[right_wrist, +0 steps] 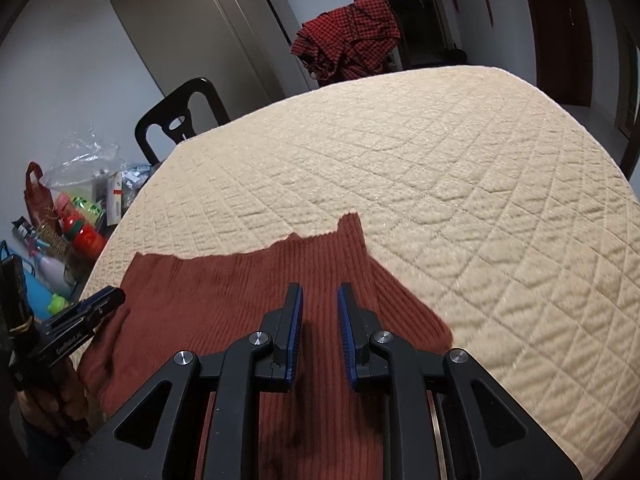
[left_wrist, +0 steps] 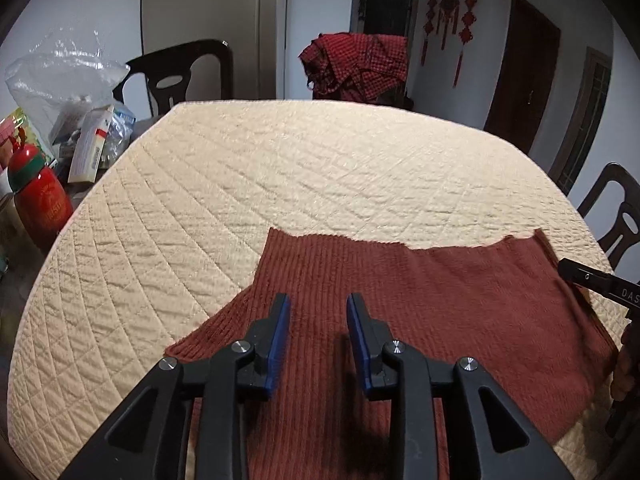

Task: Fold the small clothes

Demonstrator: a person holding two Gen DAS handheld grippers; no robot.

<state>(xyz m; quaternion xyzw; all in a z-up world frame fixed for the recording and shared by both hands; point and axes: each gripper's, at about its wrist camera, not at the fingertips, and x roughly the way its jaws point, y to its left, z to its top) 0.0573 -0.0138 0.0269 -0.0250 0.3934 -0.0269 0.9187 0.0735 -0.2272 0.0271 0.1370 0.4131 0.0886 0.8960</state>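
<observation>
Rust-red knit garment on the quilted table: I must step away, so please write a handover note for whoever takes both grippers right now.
Left gripper: open, holding nothing, over the left part of the rust-red knit garment.
Right gripper: open, holding nothing, over the garment's right part.
Garment: spread on the cream quilted table cover, near the front edge. I cannot tell whether any fold has been made.
Left: grasp it and fold.
Red checked cloth is draped over the far chair, untouched.

A rust-red ribbed knit garment [left_wrist: 400,300] lies spread flat on the near part of a cream quilted table cover [left_wrist: 260,168]. Its far edge runs uneven, with one corner standing up as a small peak [right_wrist: 349,224]. A ribbed sleeve-like flap [right_wrist: 404,304] slants out toward the cover's near edge.
</observation>
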